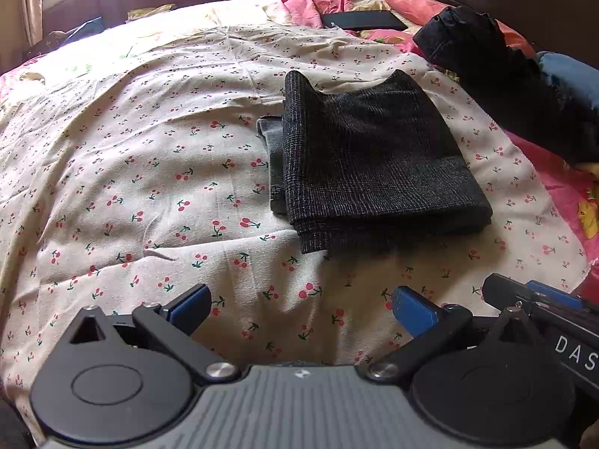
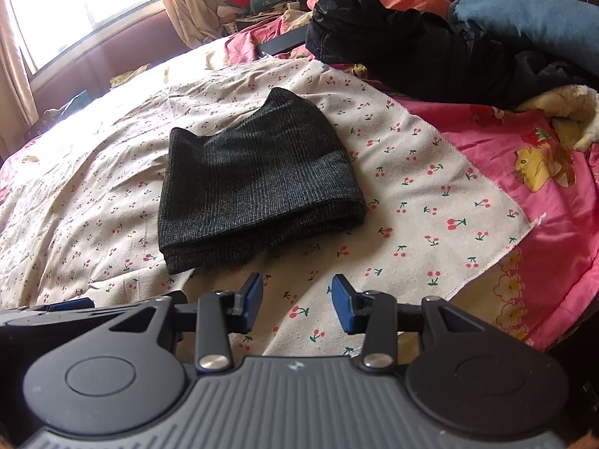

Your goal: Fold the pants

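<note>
Your left gripper (image 1: 299,308) and right gripper (image 2: 297,303) both hover spread and empty at the near edge, with the folded dark checked pants (image 1: 374,172) lying just beyond them on the cherry-print sheet (image 1: 131,187).

I have open cherry-print sheet (image 1: 131,157) all along the left of the folded pants (image 1: 374,164), and a clear strip of it between their near edge and both open grippers, left gripper (image 1: 299,308) and right gripper (image 2: 297,305). On the right, the way narrows: a heap of black clothes (image 2: 404,48) and a blue cushion (image 2: 531,26) crowd the far right corner, well apart from the pants. A flat black object (image 1: 361,20) lies beyond them.
</note>
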`<move>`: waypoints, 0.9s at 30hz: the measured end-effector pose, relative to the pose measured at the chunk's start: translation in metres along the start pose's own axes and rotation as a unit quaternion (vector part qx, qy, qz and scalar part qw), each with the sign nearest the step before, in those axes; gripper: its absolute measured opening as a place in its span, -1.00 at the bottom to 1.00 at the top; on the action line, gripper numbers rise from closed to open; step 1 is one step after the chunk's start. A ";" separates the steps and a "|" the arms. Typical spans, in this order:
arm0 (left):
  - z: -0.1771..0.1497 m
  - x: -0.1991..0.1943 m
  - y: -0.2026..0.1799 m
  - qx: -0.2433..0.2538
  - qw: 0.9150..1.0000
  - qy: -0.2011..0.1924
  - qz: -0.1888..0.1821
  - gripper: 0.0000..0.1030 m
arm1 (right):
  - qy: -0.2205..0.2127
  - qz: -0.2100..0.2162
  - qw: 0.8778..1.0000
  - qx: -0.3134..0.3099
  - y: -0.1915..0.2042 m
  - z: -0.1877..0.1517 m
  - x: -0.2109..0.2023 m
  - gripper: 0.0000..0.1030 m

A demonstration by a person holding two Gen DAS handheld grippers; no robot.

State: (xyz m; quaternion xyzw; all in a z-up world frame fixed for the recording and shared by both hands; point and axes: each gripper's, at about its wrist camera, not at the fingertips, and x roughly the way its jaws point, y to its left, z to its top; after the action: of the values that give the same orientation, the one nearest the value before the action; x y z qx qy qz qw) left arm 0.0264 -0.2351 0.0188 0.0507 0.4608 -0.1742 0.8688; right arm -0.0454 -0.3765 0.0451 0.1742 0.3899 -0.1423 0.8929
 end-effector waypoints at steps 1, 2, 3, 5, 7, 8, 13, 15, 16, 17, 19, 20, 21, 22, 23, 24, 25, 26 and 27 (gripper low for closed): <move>0.000 0.000 0.000 0.000 1.000 0.000 0.000 1.00 | 0.000 0.001 1.000 0.000 0.000 0.000 0.000 -0.19; 0.000 0.000 0.000 0.000 1.000 0.000 0.001 1.00 | 0.000 0.001 1.000 0.001 0.000 0.000 0.000 -0.19; 0.000 0.000 0.000 0.001 1.000 0.000 0.001 1.00 | 0.000 0.001 1.000 0.002 -0.001 0.000 0.000 -0.19; 0.000 0.000 0.000 0.001 1.000 0.000 0.001 1.00 | 0.001 0.002 1.000 0.003 -0.001 0.000 0.000 -0.19; -0.001 0.000 0.000 0.002 1.000 -0.001 0.002 1.00 | 0.001 0.002 1.000 0.003 -0.001 -0.001 0.000 -0.18; -0.001 0.000 0.000 0.002 1.000 -0.001 0.002 1.00 | 0.001 0.002 1.000 0.003 -0.001 -0.001 0.000 -0.18; -0.001 0.000 0.000 0.002 1.000 -0.002 0.003 1.00 | 0.000 0.004 1.000 0.001 -0.001 -0.002 0.001 -0.18; -0.002 0.000 0.001 0.002 1.000 -0.001 0.003 1.00 | 0.000 0.004 1.000 0.001 0.000 -0.002 0.001 -0.18; -0.002 0.000 0.001 0.002 1.000 -0.001 0.003 1.00 | 0.001 0.005 1.000 0.001 -0.001 -0.002 0.001 -0.18; -0.002 0.000 0.001 0.002 1.000 -0.001 0.004 1.00 | 0.001 0.005 1.000 0.002 -0.001 -0.002 0.001 -0.18; -0.002 0.000 0.001 0.003 1.000 -0.002 0.004 1.00 | 0.001 0.007 1.000 0.003 -0.001 -0.003 0.002 -0.18; -0.002 0.000 0.001 0.003 1.000 -0.002 0.005 1.00 | 0.001 0.007 1.000 0.004 -0.001 -0.003 0.002 -0.18; -0.003 0.000 0.000 0.004 1.000 -0.002 0.005 1.00 | 0.001 0.008 1.000 0.004 -0.002 -0.003 0.002 -0.18; -0.003 0.000 0.000 0.005 1.000 -0.002 0.006 1.00 | 0.001 0.009 1.000 0.005 -0.002 -0.003 0.002 -0.18; -0.003 0.000 0.000 0.006 1.000 -0.002 0.007 1.00 | 0.002 0.009 1.000 0.005 -0.002 -0.003 0.002 -0.18; -0.003 0.000 -0.001 0.007 1.000 -0.002 0.008 1.00 | 0.002 0.010 1.000 0.005 -0.003 -0.003 0.003 -0.18; -0.003 0.000 -0.001 0.008 1.000 -0.003 0.009 1.00 | 0.002 0.010 1.000 0.005 -0.003 -0.003 0.003 -0.18; -0.003 0.000 -0.001 0.008 1.000 -0.003 0.009 1.00 | 0.002 0.010 1.000 0.005 -0.003 -0.003 0.003 -0.18; -0.003 0.000 -0.002 0.008 1.000 -0.003 0.010 1.00 | 0.003 0.010 1.000 0.005 -0.004 -0.003 0.003 -0.18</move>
State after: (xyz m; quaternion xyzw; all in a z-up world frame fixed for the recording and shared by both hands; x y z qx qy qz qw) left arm 0.0237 -0.2362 0.0176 0.0618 0.4561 -0.1694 0.8715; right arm -0.0469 -0.3787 0.0403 0.1833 0.3896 -0.1347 0.8924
